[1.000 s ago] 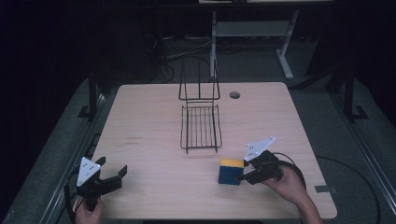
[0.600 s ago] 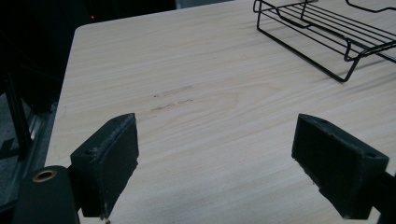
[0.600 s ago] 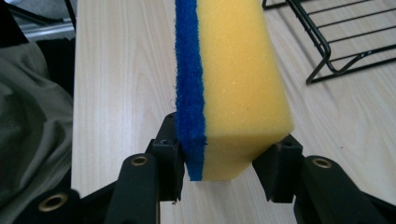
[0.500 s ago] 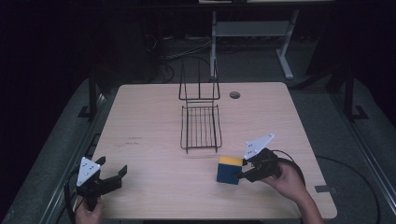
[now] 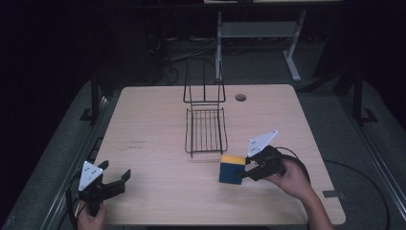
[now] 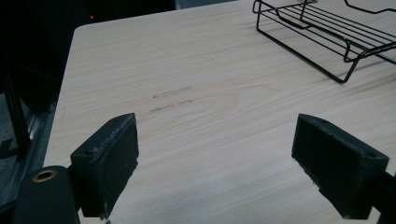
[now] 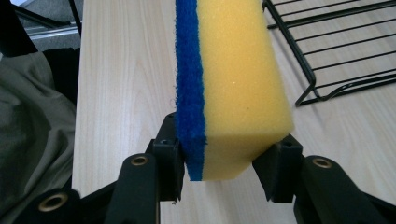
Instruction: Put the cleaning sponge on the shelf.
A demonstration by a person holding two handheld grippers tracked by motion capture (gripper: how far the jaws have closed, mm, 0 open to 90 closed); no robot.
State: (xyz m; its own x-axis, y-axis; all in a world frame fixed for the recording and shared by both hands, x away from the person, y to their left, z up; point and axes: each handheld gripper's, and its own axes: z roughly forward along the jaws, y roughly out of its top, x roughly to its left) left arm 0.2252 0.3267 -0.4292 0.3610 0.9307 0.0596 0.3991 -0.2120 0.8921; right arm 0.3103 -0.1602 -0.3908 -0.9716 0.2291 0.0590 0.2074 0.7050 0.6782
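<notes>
A pale wood-grain worktop (image 5: 158, 120) with rounded corners stands in a dark room, and a black wire rack (image 5: 206, 127) with an upright back sits on it, a little far of its middle. At the near right, a person's right hand (image 5: 292, 179) holds the right claw (image 5: 245, 168), which carries a grey three-cornered plate on top and trails a black cable. Its two black jaws are pressed against the sides of a rectangular sponge of yellow foam with a blue scouring layer (image 5: 231, 168), and the right gripper view shows the foam (image 7: 233, 84) squeezed in slightly where the pads bite near its end. The sponge stands on edge just near of the rack's near right corner, apart from the wire; whether its underside touches the worktop I cannot tell. In the right gripper view the blue layer faces left and the rack's wires (image 7: 336, 51) lie to the right. At the near left corner, the left hand (image 5: 91, 221) holds the left claw (image 5: 116, 178) just above the worktop edge, its jaws spread wide with nothing between them. The left gripper view shows bare wood (image 6: 210, 107) with faint scuff marks (image 6: 170, 100) between the separated pads.
</notes>
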